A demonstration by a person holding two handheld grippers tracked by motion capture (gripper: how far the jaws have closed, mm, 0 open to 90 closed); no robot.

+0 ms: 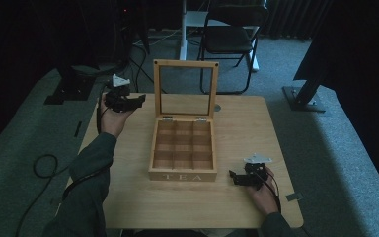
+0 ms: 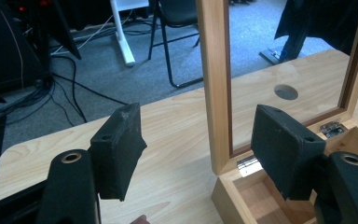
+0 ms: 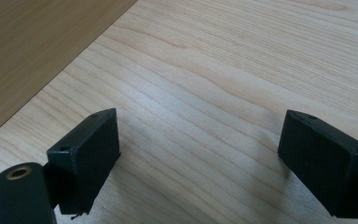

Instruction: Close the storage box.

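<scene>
On a light wooden table (image 1: 237, 197) sits a wooden tea box (image 1: 183, 148) with its glass lid (image 1: 185, 90) standing upright and its compartments bare. At the box's far left corner, the left gripper (image 1: 134, 102) hovers, jaws wide apart and holding nothing. Near the box's front right corner, the right gripper (image 1: 233, 178) hangs low over the tabletop, jaws also spread and holding nothing.

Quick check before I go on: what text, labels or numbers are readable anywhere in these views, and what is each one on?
"TEA" stands in pale capitals on the front wall of the open wooden tea box, seen in the high view.
No other text: the upright glass lid, the wooden table, the left gripper and the right gripper carry no readable label, brand or number.
</scene>
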